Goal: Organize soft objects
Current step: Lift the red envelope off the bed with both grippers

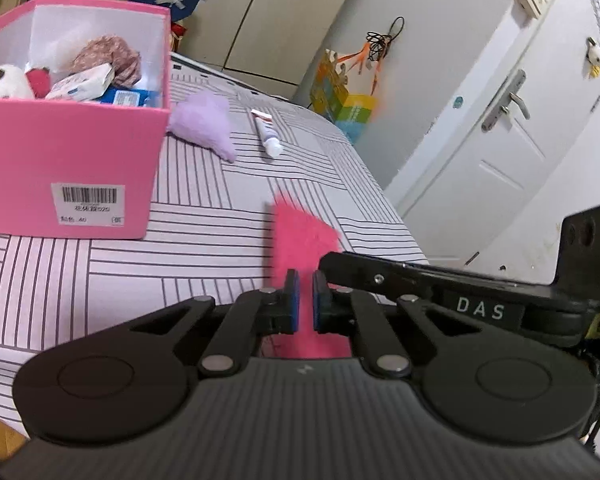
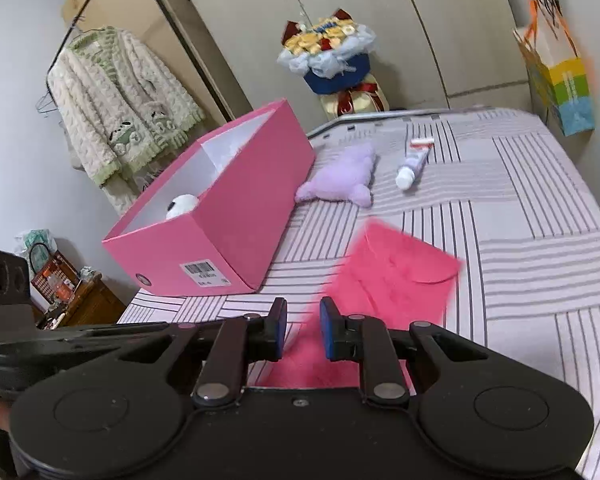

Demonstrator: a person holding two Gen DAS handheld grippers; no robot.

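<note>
A bed [image 2: 520,216] in a striped cover, with four things on it.

On the pale, grey-lined bedspread we see a pink box [image 2: 236,236] at the left, a lilac plush toy [image 2: 340,180] just beside its far end, a small tube [image 2: 414,162] near the toy, and a pink fuzzy cloth [image 2: 396,272] lying nearest us.

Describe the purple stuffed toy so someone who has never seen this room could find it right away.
Start at the big pink box on the striped bedspread. Right beside the box's long side, on the bedspread, lies the purple plush toy, with a toothpaste tube just past it. It is the only fuzzy lilac thing there; the pink cloth nearer the cameras is flat and bright pink.
</note>
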